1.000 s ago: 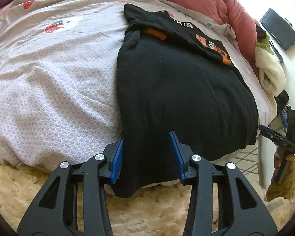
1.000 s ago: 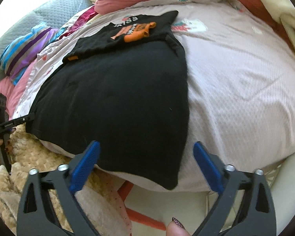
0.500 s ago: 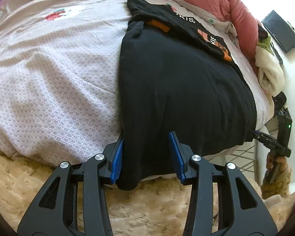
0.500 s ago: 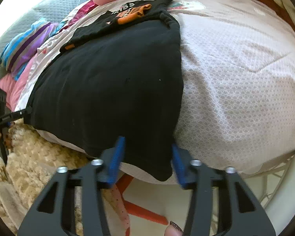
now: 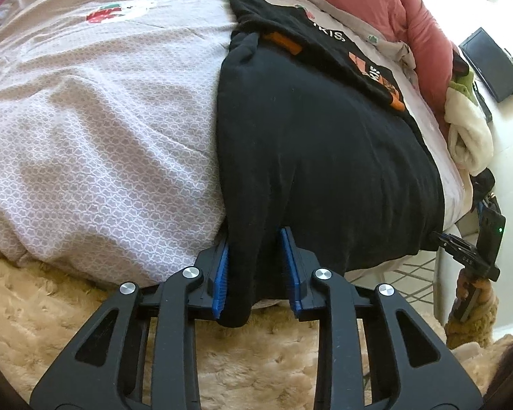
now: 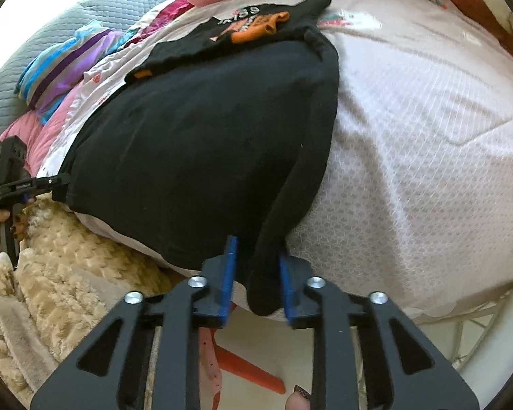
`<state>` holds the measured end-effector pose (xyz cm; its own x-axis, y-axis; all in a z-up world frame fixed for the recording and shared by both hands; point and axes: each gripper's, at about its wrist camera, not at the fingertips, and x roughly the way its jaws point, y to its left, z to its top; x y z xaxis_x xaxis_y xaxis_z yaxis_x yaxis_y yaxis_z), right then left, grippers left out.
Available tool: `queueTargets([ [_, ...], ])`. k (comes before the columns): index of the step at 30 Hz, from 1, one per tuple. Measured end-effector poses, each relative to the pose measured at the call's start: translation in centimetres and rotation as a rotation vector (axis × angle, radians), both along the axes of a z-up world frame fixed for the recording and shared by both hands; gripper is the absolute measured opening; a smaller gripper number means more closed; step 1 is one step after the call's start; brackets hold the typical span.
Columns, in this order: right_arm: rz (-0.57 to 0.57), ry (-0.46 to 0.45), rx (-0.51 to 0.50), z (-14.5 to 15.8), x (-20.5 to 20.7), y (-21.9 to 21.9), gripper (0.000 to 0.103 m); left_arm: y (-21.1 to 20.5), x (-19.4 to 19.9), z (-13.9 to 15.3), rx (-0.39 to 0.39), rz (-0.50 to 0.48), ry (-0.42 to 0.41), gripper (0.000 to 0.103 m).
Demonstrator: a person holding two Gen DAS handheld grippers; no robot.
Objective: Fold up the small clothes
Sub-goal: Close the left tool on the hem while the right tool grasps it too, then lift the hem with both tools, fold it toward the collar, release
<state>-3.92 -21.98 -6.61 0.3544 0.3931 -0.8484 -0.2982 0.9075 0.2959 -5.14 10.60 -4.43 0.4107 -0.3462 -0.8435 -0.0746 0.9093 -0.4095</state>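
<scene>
- Both grippers narrower than a sec ago: right gripper [image 6: 254, 278] was spread wide w/ the corner loose between its blue pads, now drawn in around it; left gripper [image 5: 254, 271] also tighter, hem bunched into a ridge that wasn't there before.
- Bed cover [image 5: 113, 143], pale lattice print, carries everything; black garment [image 5: 325, 143] lies spread flat across it, near hem hanging over the bed edge toward the grippers.
- Progress, my read: early. Garment flat, only its far end turned back on itself (orange print [image 5: 376, 75] showing). Main fold not yet made; both near corners being taken, so prob next is lifting the hem and carrying it up toward the far end.
- Left gripper: jaws closing on the garment's near left corner, cloth gathered between the pads; left pad on cloth, right pad looks just off it.
- Right gripper: jaws closing on the near right corner [image 6: 273, 273], cloth hanging as a thick roll between pads, both about touching.
- In the way/around: red quilt [image 5: 376, 10] bunched at the far end, striped cloth pile [image 6: 68, 65] beside the garment, cream towel [image 5: 468, 136] at the bed's edge. Fluffy beige rug [image 5: 68, 307] below the hem. Landing zone itself looks open.
- Risk: grip only on bunched edge; could slip or pick one layer.
</scene>
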Motion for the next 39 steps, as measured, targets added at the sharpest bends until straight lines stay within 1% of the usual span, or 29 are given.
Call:
queueTargets([
  [3, 0.013, 0.002, 0.005, 0.0, 0.1, 0.2, 0.026, -0.4, 0.3, -0.1, 0.007, -0.015, 0.014, 0.021],
  [4, 0.021, -0.002, -0.001, 0.3, 0.1, 0.2, 0.022, -0.5, 0.4, -0.1, 0.005, -0.012, 0.020, 0.021],
  [5, 0.026, -0.008, -0.009, 0.4, 0.1, 0.3, 0.017, -0.4, 0.4, -0.1, 0.006, -0.009, 0.023, 0.016],
  [6, 0.029, -0.019, -0.013, 0.8, 0.1, 0.2, 0.009, -0.4, 0.5, 0.1, 0.012, -0.005, 0.022, 0.010],
  [7, 0.031, -0.026, 0.002, 1.3, 0.1, 0.0, 0.008, -0.3, 0.5, 0.4, 0.013, -0.003, 0.017, 0.006],
  [8, 0.031, -0.032, 0.016, 1.6, 0.1, -0.2, 0.008, -0.2, 0.6, 0.6, 0.006, -0.001, 0.012, 0.005],
  [13, 0.016, -0.126, 0.133, 4.8, -0.1, -1.7, 0.007, 0.4, 0.6, 3.0, -0.056, 0.011, -0.051, 0.005],
  [16, -0.004, -0.190, 0.193, 6.7, 0.4, -2.5, 0.007, 0.6, 1.2, 4.7, -0.070, 0.021, -0.097, 0.005],
  [21, -0.048, -0.299, 0.244, 9.6, 1.8, -3.4, 0.007, 1.2, 2.6, 7.7, -0.090, 0.057, -0.184, 0.004],
  [25, -0.062, -0.371, 0.268, 11.4, 3.2, -3.6, 0.007, 2.0, 4.2, 9.3, -0.106, 0.102, -0.228, 0.004],
  [31, -0.104, -0.423, 0.291, 13.2, 6.1, -4.0, 0.007, 2.8, 6.8, 10.5, -0.102, 0.134, -0.262, 0.004],
  [32, -0.116, -0.430, 0.292, 13.4, 6.6, -4.1, 0.007, 3.0, 7.5, 10.6, -0.097, 0.151, -0.272, 0.001],
  [35, -0.155, -0.446, 0.294, 13.8, 8.6, -4.1, 0.007, 3.9, 9.1, 11.0, -0.101, 0.188, -0.293, 0.000],
  [36, -0.164, -0.450, 0.289, 13.8, 9.2, -4.1, 0.007, 4.1, 9.8, 11.1, -0.091, 0.198, -0.298, 0.000],
  [38, -0.187, -0.441, 0.273, 13.5, 10.5, -4.0, 0.007, 4.2, 11.0, 11.2, -0.075, 0.204, -0.303, 0.000],
  [39, -0.204, -0.412, 0.271, 13.0, 11.4, -4.0, 0.007, 4.2, 11.6, 11.1, -0.074, 0.205, -0.300, 0.000],
])
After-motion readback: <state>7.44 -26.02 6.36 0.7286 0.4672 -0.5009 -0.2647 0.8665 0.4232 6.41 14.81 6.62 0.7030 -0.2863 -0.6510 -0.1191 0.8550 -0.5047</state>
